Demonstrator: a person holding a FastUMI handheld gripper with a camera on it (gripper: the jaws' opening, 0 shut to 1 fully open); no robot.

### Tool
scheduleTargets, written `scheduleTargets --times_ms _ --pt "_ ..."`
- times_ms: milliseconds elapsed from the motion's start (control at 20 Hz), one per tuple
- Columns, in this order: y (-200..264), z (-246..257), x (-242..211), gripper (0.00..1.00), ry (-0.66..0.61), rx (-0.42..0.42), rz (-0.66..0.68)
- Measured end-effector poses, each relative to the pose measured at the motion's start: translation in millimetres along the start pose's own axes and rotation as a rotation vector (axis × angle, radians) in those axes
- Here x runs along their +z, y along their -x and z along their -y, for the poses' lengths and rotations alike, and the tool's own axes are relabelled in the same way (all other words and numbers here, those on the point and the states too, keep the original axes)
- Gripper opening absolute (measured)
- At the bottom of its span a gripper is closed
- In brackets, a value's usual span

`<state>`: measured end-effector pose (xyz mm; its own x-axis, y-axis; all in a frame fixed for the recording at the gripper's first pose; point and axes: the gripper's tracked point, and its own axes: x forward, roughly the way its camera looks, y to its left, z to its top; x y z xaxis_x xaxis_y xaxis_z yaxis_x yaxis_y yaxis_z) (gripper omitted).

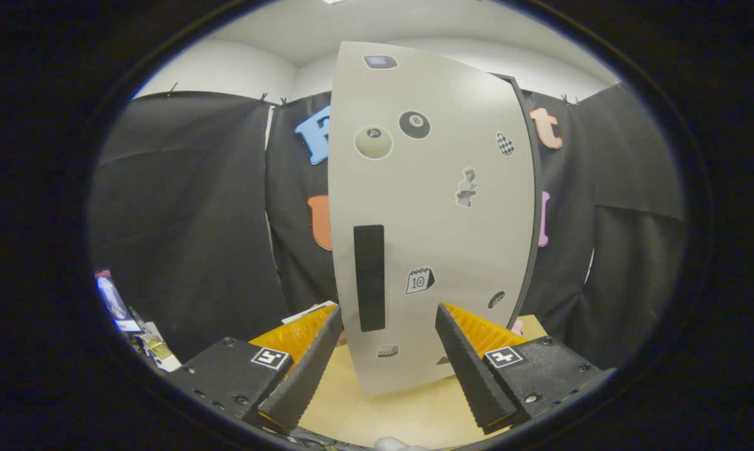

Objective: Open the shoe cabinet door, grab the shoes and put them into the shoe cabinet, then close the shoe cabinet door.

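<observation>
The shoe cabinet door [433, 207], pale grey and dotted with stickers, stands upright in the centre of the frame, its dark vertical handle [369, 277] at lower left of the panel. The claw [389, 338] is spread wide, fingers flanking the door's lower edge without touching it. Beneath lies the light wooden desk [383, 413].

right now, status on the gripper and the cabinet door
Gripper open, fingers apart, holding nothing. Pale grey sticker-covered shoe cabinet door just ahead, its black vertical handle slot beyond the left finger. Light wooden tabletop below; nothing between fingers and door.
</observation>
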<state>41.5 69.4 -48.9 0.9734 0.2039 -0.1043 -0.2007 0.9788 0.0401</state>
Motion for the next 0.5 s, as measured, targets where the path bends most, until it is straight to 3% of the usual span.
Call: scheduleTargets --times_ms 500 --pt "31 66 40 0.98 -0.021 -0.132 0.070"
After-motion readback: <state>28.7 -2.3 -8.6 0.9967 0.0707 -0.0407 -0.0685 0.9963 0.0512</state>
